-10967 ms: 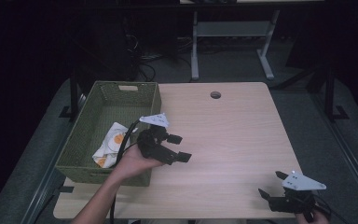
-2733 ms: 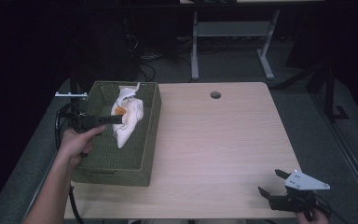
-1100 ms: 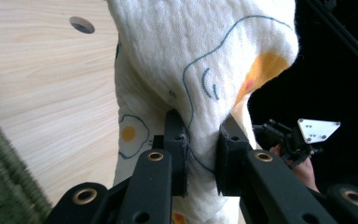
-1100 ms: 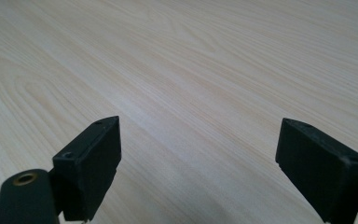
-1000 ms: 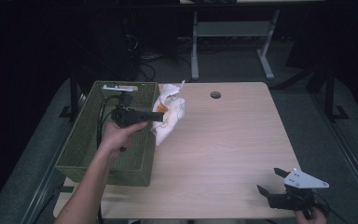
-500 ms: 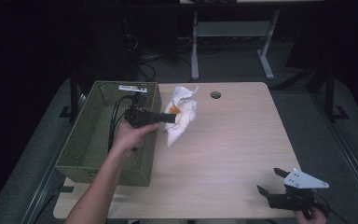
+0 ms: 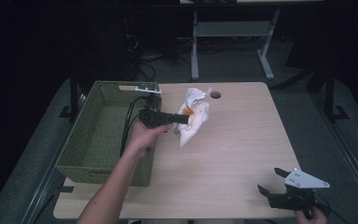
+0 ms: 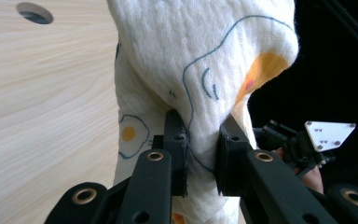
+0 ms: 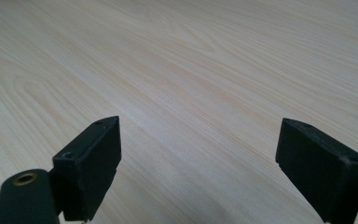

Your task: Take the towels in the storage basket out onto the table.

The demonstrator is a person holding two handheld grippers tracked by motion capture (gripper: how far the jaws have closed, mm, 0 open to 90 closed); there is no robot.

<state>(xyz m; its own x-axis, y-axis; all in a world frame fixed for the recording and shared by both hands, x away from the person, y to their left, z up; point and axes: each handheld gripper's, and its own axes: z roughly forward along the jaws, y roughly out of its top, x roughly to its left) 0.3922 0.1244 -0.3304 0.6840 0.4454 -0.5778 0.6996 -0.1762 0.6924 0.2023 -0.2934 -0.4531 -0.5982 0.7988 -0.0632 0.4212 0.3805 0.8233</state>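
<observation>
Bottom right of the high view: right gripper [image 7: 279, 186], jaws wide apart, idle on the wooden table [image 7: 242, 140]. Mid-frame: left gripper [image 7: 182, 119] clamped on egg-print cloth [image 7: 192, 116], now lifted clear of the green basket [image 7: 103, 128] and over the tabletop; probably being unloaded.

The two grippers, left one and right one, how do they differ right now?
The left gripper is shut on the egg-print cloth, while the right gripper is open with nothing between its jaws. The left is held up beside the green basket with the cloth hanging from it; the right sits low at the table's near right corner. Both have black jaws and are held by a hand.
</observation>
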